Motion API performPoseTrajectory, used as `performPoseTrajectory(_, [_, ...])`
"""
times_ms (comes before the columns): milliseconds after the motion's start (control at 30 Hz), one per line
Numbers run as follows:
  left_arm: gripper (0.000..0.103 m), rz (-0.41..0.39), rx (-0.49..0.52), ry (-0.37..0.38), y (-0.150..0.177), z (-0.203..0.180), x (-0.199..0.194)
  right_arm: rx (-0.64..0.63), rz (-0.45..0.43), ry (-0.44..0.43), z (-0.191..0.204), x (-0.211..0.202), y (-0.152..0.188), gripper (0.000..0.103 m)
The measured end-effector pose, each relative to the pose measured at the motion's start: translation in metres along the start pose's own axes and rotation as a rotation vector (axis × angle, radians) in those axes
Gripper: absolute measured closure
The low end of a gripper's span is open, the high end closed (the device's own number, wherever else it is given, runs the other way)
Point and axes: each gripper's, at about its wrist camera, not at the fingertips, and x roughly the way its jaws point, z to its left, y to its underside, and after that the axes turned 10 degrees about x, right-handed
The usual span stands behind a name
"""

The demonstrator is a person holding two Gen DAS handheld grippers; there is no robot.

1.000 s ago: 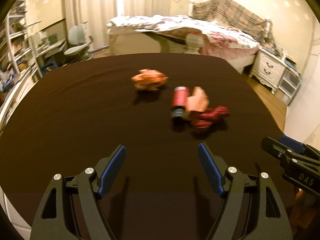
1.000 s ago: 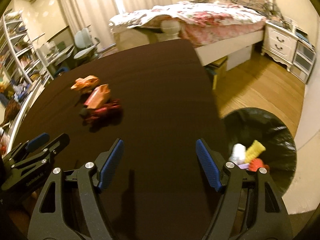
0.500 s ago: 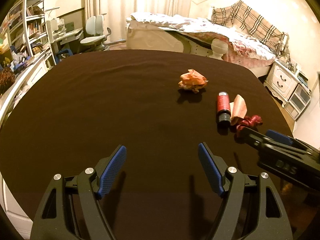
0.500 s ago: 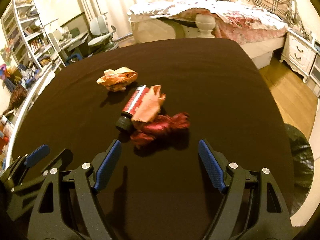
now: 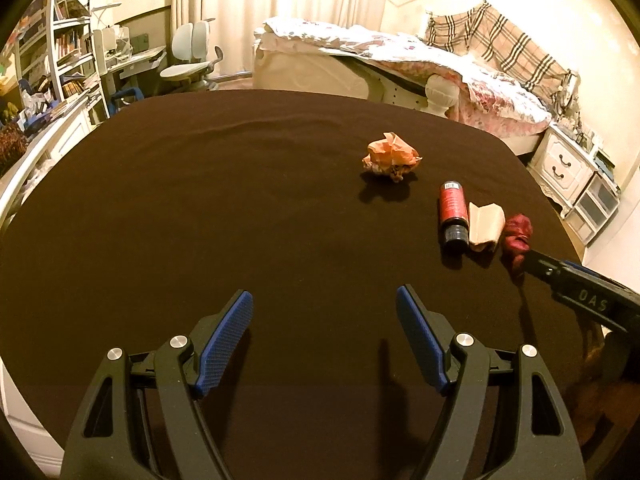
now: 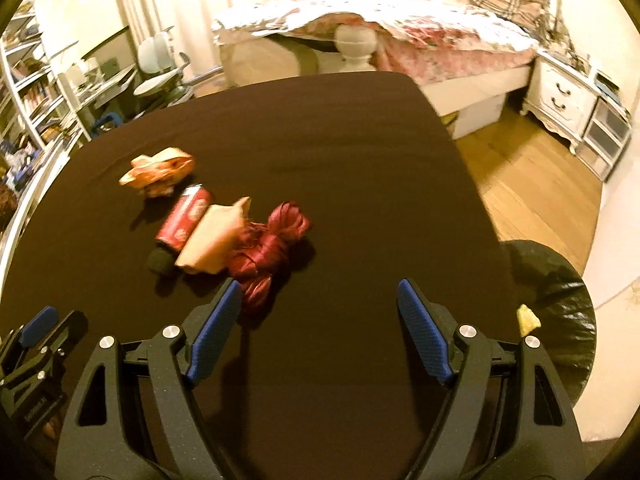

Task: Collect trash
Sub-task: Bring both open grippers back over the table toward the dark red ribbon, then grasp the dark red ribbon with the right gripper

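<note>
Several pieces of trash lie on the dark table (image 5: 200, 220): a crumpled orange paper ball (image 5: 391, 156), a red tube with a black cap (image 5: 453, 214), a tan folded wrapper (image 5: 485, 224) and a dark red ribbon bundle (image 5: 517, 236). The right wrist view shows the same paper ball (image 6: 160, 172), tube (image 6: 182, 220), wrapper (image 6: 212, 236) and ribbon bundle (image 6: 268, 248). My left gripper (image 5: 324, 344) is open and empty over the near table. My right gripper (image 6: 320, 332) is open and empty, its left fingertip close beside the ribbon bundle.
A bin lined with a black bag (image 6: 560, 300) stands on the wooden floor off the table's right edge, with a yellow scrap (image 6: 528, 316) inside. A bed (image 5: 400, 64), a white nightstand (image 5: 564, 164), a desk chair (image 5: 192, 60) and shelves (image 5: 60, 60) surround the table.
My right gripper has swung from the bin back to the table and closed in on the ribbon bundle. The left gripper's view shifted left; both grippers stayed open.
</note>
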Motion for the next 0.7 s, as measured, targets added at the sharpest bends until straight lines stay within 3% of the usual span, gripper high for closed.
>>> performPoseTrajectory(300, [0.029,-0.001,0.0,0.001,0.0,-0.001,0.001,-0.003,-0.04,-0.05,0.019,-0.008,-0.007,0.025])
performPoseTrajectory(500, [0.029,0.003,-0.003,0.002,0.001,-0.001,0.004,-0.011,-0.019,-0.052,0.031,0.01,-0.014,0.042])
performPoseTrajectory(700, [0.029,0.004,-0.009,0.008,0.002,-0.001,0.005,-0.034,0.001,-0.031,0.027,0.016,-0.01,0.046])
